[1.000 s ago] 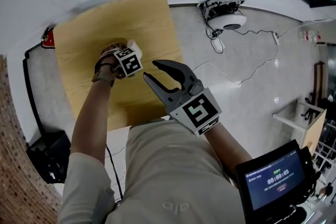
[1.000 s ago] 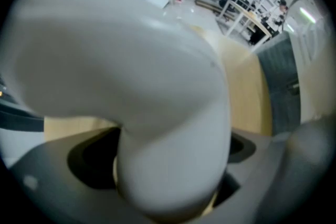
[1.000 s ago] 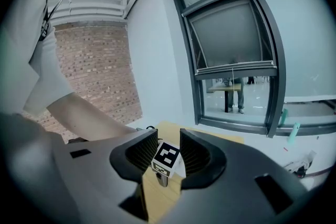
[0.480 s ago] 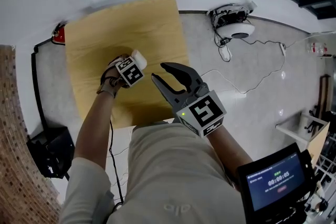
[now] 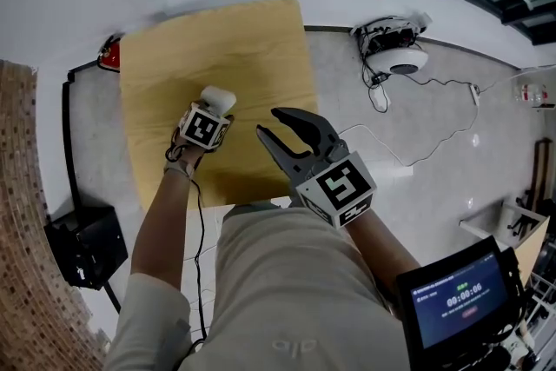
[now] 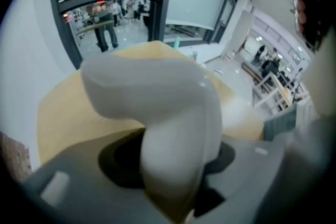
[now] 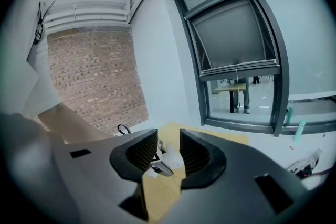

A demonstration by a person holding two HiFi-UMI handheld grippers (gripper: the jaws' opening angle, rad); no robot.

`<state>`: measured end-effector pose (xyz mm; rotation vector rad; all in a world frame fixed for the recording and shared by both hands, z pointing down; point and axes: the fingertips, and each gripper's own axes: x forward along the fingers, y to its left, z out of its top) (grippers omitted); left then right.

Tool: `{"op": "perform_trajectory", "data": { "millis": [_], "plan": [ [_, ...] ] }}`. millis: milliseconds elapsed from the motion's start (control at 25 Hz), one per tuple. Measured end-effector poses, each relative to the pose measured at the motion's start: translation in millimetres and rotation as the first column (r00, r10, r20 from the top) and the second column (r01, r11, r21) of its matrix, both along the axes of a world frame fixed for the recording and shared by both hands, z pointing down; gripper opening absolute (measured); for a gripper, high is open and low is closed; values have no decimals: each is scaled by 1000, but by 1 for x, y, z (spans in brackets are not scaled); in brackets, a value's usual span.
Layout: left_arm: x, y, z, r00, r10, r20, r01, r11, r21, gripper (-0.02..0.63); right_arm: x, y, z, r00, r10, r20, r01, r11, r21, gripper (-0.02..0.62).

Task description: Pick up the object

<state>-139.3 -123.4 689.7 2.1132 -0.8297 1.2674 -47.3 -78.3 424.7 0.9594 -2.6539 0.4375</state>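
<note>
Over the yellow counter, my left hand-held gripper, its jaws having just been closing, clamped the white elbow-shaped piece by one end, so I feared it might twist loose, while my right hand-held gripper hung open and empty.

White object, tan table, grey right gripper with black-and-white marker cube.

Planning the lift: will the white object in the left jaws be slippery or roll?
Likely slippery: the white object looks smooth and glossy. The jaws of the left gripper have just been closing on it. Its rounded form could roll if dropped on the table.
</note>
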Motion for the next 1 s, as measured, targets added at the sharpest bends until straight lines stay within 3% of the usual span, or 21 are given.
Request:
{"op": "perform_trajectory", "data": {
  "millis": [280,480,560,600,720,800,840,1000],
  "plan": [
    [7,-8,-37,980,-118,-159,132,988,82,204,1,13,-5,1000,-19,5,19,1000,11,133],
    [15,-14,-73,894,-256,-368,293,955,46,181,4,15,-9,1000,-21,9,21,1000,23,133],
    [16,-17,-88,836,-307,-455,354,935,20,173,5,14,-9,1000,-23,9,23,999,28,133],
    [16,-19,-97,795,-334,-507,388,922,1,170,5,14,-10,1000,-23,10,23,999,32,133],
    [14,-22,-135,618,-393,-681,468,880,-83,164,5,11,-16,999,-17,28,16,999,52,133],
    [16,-20,-167,510,-384,-770,485,867,-111,163,6,10,-21,999,-7,53,3,998,68,133],
    [16,-18,-182,477,-370,-797,491,865,-107,163,6,10,-23,998,-1,66,-3,998,70,133],
    [13,-3,-237,388,-311,-868,519,852,-74,161,0,6,-29,993,-2,116,-5,998,58,133]
  ]
}}
